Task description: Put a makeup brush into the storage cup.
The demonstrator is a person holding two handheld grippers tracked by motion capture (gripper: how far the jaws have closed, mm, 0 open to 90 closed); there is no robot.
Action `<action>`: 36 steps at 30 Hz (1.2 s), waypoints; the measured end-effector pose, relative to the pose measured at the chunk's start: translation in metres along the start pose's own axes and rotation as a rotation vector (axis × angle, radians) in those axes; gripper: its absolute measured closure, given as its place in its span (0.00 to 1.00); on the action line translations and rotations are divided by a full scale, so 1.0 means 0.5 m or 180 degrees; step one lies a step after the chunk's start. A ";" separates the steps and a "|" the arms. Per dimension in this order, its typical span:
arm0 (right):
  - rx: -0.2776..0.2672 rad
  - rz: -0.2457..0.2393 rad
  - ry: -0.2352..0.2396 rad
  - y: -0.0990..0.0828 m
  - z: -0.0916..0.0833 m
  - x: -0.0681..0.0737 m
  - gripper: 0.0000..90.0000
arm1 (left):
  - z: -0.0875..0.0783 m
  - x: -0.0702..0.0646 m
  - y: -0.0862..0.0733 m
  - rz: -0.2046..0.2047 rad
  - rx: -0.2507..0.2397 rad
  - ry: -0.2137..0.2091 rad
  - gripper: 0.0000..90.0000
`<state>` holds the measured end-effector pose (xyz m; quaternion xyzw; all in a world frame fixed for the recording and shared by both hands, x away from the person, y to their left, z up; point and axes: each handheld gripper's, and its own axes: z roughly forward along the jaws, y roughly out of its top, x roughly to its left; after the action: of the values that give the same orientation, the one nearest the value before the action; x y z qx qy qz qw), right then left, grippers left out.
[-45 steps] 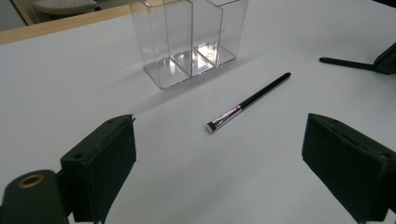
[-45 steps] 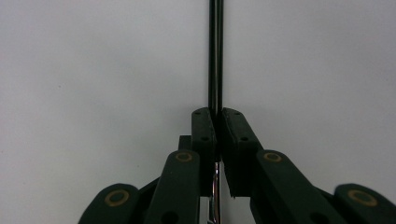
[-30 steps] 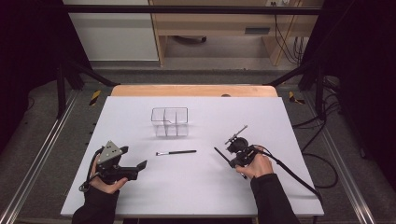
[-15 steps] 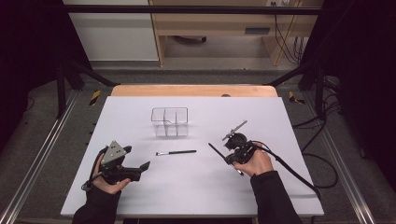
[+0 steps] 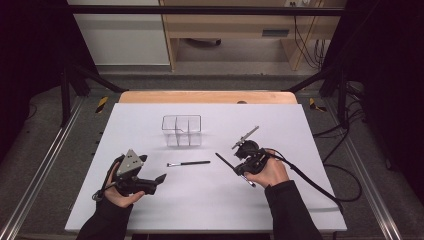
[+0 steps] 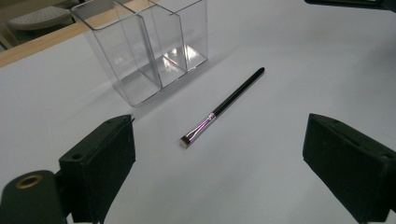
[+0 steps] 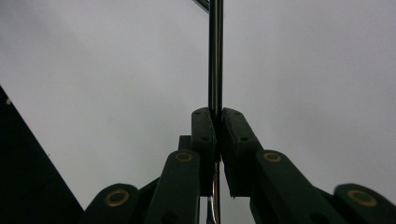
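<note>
Right gripper view: right gripper (image 7: pixel 216 122) pinches thin black brush (image 7: pixel 215 56), not yet in clear three-compartment acrylic holder (image 5: pixel 182 130). Second black brush (image 6: pixel 222 106) lies ahead of spread left gripper (image 6: pixel 219 158).

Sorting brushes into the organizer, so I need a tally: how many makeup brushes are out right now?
2. One brush lies on the table in front of the clear organizer; the other brush is clamped in the right gripper.

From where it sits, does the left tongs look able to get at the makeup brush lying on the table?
Probably yes. The left tongs stand open and face the makeup brush, with bare white table between them. The clear organizer stands beyond the brush, out of the way.
</note>
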<state>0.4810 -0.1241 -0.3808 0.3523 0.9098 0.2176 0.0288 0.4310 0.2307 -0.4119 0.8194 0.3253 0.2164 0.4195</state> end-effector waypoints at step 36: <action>0.0040 -0.0199 0.0337 0.025 -0.002 0.032 0.94 | 0.054 -0.083 0.108 0.1021 0.0262 -0.0253 0.09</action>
<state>0.4767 -0.1059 -0.3731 0.3119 0.9220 0.2292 -0.0147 0.4379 0.1626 -0.3854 0.8852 0.1821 0.2344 0.3582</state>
